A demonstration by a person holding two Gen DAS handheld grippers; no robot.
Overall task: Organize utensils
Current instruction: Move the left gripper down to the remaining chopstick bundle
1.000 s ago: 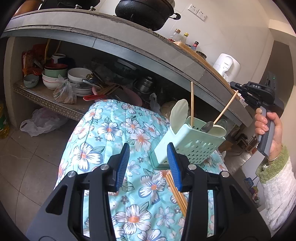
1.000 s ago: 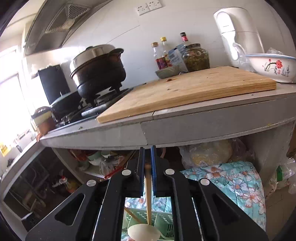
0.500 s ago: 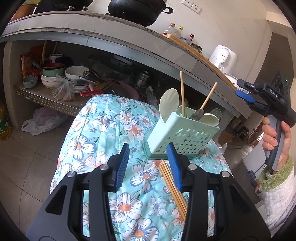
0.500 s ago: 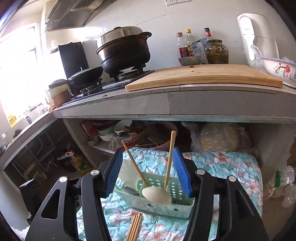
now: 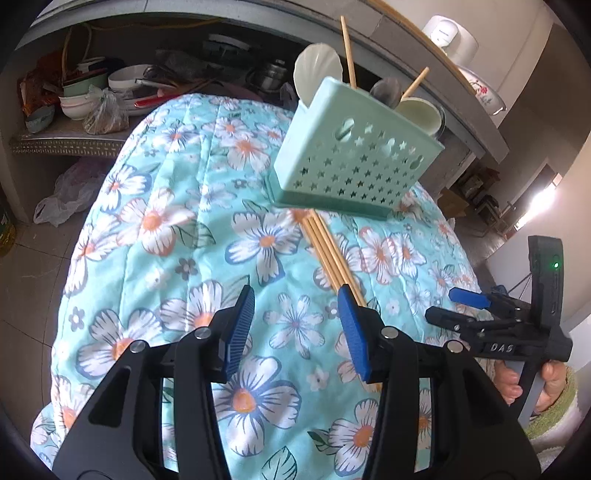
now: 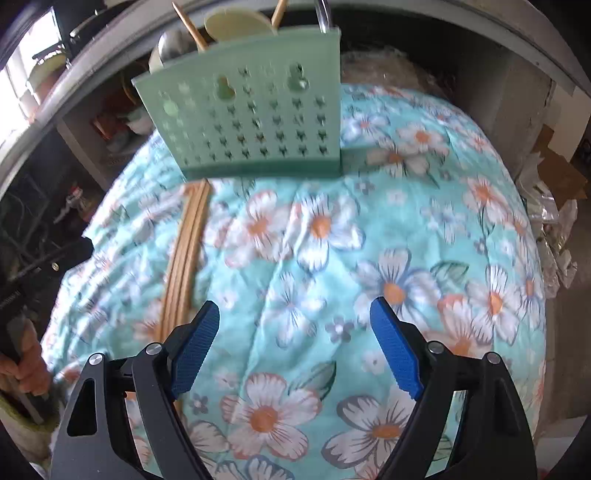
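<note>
A mint-green perforated utensil holder (image 5: 354,162) (image 6: 251,122) stands on a floral cloth (image 5: 166,221) (image 6: 406,221). Spoons (image 5: 317,70) and upright chopsticks (image 5: 348,48) stick out of it. A bundle of loose wooden chopsticks (image 5: 328,251) (image 6: 184,251) lies on the cloth in front of the holder. My left gripper (image 5: 295,295) is open over the cloth, its right finger just beside the bundle's near end. My right gripper (image 6: 294,306) (image 5: 458,308) hovers low over bare cloth to the right of the bundle; its jaws are opening, with nothing between them.
Behind the cloth runs a grey counter with an open shelf of bowls and plates (image 5: 92,88) underneath. A plastic bag (image 5: 70,195) lies on the tiled floor at left. A white kettle (image 5: 448,35) stands on the counter. A person's hand (image 5: 532,384) grips the right tool.
The right gripper let go of a chopstick into the holder, opened wide and dropped toward the cloth. The left gripper came lower and closer to the loose chopsticks.
</note>
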